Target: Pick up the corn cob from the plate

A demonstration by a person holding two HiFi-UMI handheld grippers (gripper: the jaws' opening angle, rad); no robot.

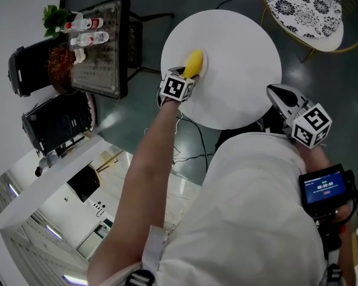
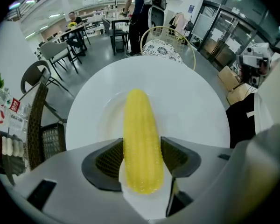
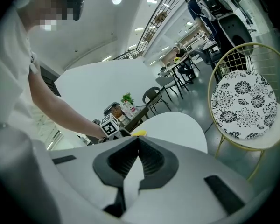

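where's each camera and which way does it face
head view: on the head, steeply down at the round table; shows left arm, left gripper, right gripper.
left gripper view: on that gripper, down its jaws clasping the corn cob on the plate.
right gripper view: on that gripper, across the table at the left arm.
shared: table and corn cob in all three.

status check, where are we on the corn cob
Left gripper closed on corn cob, both pads touching. Cob on plate, not yet lifted. Right gripper shut, empty, off to the side. Nothing in the way.
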